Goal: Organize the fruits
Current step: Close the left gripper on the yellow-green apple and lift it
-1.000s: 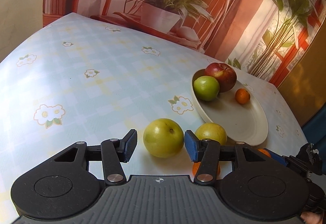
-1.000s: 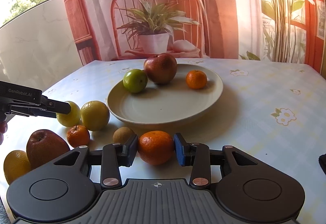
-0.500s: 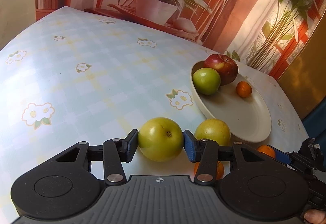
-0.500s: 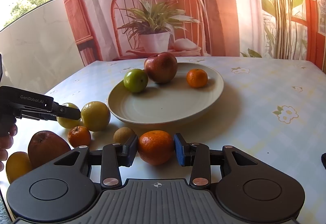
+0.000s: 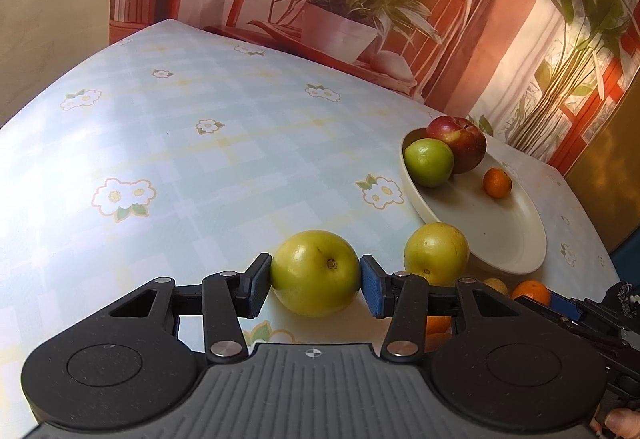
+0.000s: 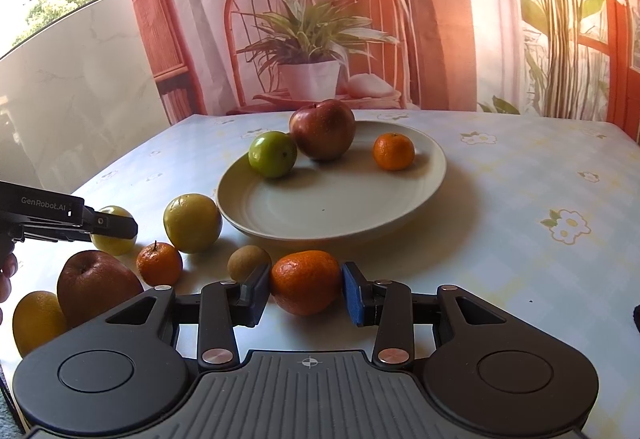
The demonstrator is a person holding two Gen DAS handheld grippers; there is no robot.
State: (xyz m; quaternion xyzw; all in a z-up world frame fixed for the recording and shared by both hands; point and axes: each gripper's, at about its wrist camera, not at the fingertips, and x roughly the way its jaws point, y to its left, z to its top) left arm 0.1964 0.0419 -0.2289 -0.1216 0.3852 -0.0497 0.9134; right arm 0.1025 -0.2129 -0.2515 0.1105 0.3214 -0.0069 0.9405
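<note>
My left gripper (image 5: 315, 287) is shut on a yellow-green apple (image 5: 315, 273) that sits low on the flowered tablecloth; both blue pads press its sides. My right gripper (image 6: 305, 295) is shut on an orange (image 6: 306, 281) just in front of the cream plate (image 6: 400, 207). The plate holds a red apple (image 6: 322, 129), a green apple (image 6: 273, 154) and a small mandarin (image 6: 394, 151). In the right wrist view the left gripper (image 6: 108, 227) reaches in from the left edge, across its yellow-green apple (image 6: 114, 241).
Loose fruit lies left of the plate: a yellow apple (image 6: 192, 223), a small mandarin (image 6: 159, 264), a kiwi (image 6: 248, 261), a dark red apple (image 6: 96, 285) and a yellow fruit (image 6: 36, 321). A printed backdrop stands behind the table's far edge.
The left gripper's jaws closed in from a gap on each side until both pads touch the yellow-green apple. The right gripper and its orange have stayed put.
</note>
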